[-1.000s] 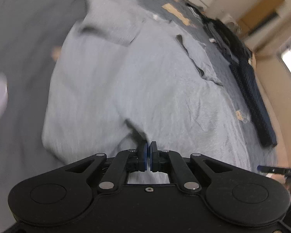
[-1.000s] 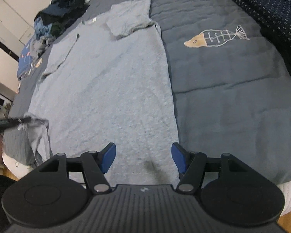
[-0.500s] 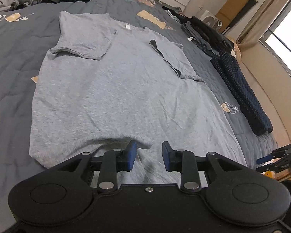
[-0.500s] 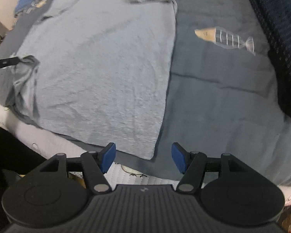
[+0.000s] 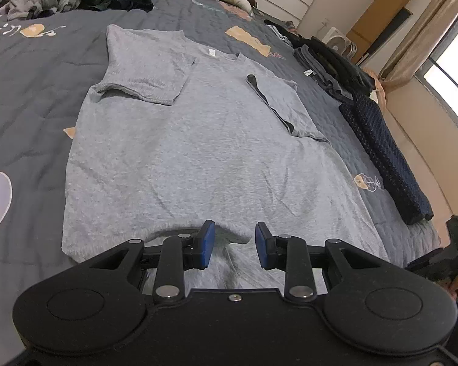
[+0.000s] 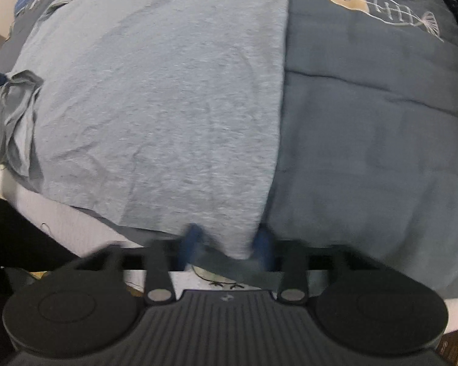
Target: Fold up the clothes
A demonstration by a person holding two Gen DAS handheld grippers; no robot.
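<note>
Left wrist view: grey T-shirt [image 5: 210, 140] lies flat on the dark quilt [image 5: 30, 91], collar at the far end, hem at the near end by the bed edge. Both sleeves are folded in onto the body. Its long axis runs straight away from both tools.

Hem, left corner: a bunched ridge of cloth sits just ahead of the left gripper [image 5: 232, 244]. Jaws stand apart, blue pads clear of the cloth, nothing pinched. Released.

Right wrist view: the shirt's right side edge runs up the middle of the frame, quilt with a fish print [image 6: 381, 6] beyond it. The hem's right corner hangs over the bed edge and drops between the fingers of the right gripper [image 6: 229, 250]. Jaws are closing, blurred; the corner is between them, but whether the pads press on it yet I cannot tell.

Judgement: the coming move turns on the hem-to-collar line. With a tool at each hem corner, the fold would carry the near end up the long axis toward the collar. The right is nearer a hold; the left must re-take its corner first.

A folded dark garment [image 5: 387, 158] lies well to the right, apart from the shirt.
</note>
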